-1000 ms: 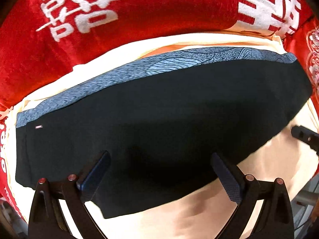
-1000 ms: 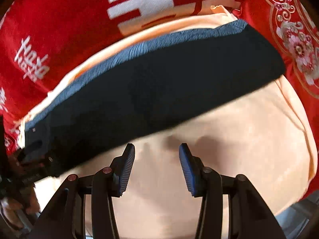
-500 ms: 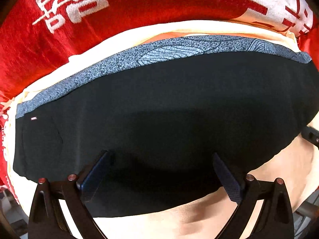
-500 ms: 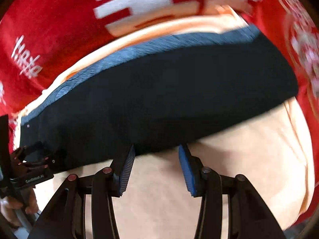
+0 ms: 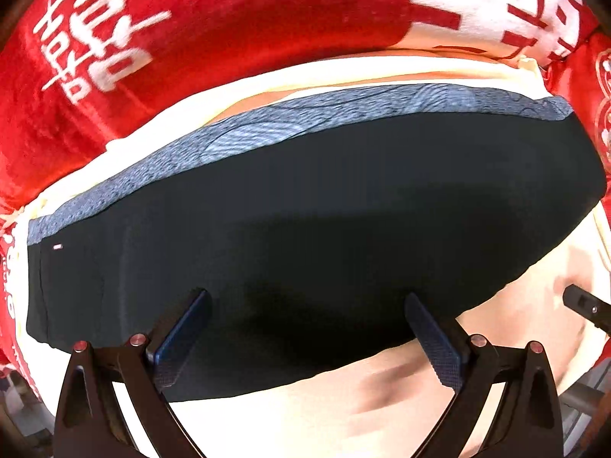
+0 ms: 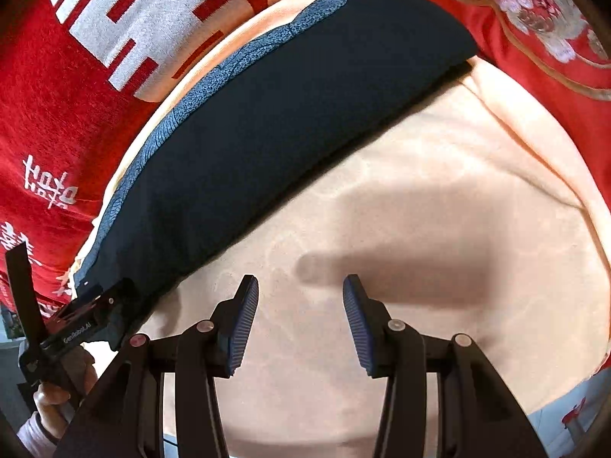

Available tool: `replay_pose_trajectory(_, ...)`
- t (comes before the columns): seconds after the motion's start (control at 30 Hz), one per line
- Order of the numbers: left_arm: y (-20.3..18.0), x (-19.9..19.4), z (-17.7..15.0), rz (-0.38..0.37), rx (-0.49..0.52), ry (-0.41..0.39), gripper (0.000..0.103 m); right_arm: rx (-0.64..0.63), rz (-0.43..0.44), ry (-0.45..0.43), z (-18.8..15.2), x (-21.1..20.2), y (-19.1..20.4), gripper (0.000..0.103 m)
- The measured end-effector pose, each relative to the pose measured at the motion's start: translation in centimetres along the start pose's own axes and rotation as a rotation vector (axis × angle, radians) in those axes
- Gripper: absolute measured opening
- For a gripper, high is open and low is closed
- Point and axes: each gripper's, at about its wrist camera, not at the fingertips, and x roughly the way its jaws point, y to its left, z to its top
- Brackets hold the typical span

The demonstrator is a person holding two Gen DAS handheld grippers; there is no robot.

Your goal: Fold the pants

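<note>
The black pants [image 5: 305,198], with a blue-grey patterned waistband [image 5: 290,129] along their far edge, lie folded flat on a peach cloth [image 5: 382,400]. My left gripper [image 5: 305,299] hangs straight above the near half of the pants, its jaws wide open and holding nothing. In the right wrist view the pants [image 6: 267,122] run diagonally. My right gripper [image 6: 301,280] stands open over the bare peach cloth [image 6: 420,210], a little off the pants' near edge, with nothing between its fingers. The left gripper [image 6: 88,320] shows at that view's lower left, by the pants' end.
A red blanket [image 5: 229,19] with white characters lies under the peach cloth and around it. A red embroidered floral cloth [image 6: 534,19] is at the far right. A person's hand [image 6: 53,397] holds the left gripper's handle. One finger of the right gripper [image 5: 584,305] juts in from the right.
The right gripper has rolled and drawn back from the pants' near edge, so the pants now slant across its view. The left gripper has slid a little across the pants. Both stay open.
</note>
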Motion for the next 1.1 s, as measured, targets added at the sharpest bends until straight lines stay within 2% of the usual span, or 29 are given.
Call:
replay_pose_trajectory(0.13, -2.1, 0.3, 0.5, 0.004, 0.012, 0.006, 0.102, 0.006, 0.016, -0.001, 0.2, -0.1, -0.2, 0.050)
replay_pose_trajectory(0.53, -2.7, 0.4, 0.9, 0.018, 0.022, 0.020, 0.102, 0.046, 0.070, -0.036, 1.3, -0.8, -1.5, 0.050)
replay_pose_trajectory(0.67, -2.7, 0.1, 1.5, -0.009, 0.003, 0.019, 0.102, 0.096, 0.111, -0.050, 1.9, -0.6, -2.5, 0.050)
replay_pose_trajectory(0.9, -5.5, -1.1, 2.6, -0.051, 0.014, -0.018, 0.102, 0.112, 0.131, -0.056, 2.0, -0.5, -3.3, 0.050)
replay_pose_trajectory(1.1, -7.3, -0.7, 3.8, -0.058, -0.008, -0.028, 0.102, 0.173, 0.192, -0.122, 2.5, -1.6, -4.8, 0.050)
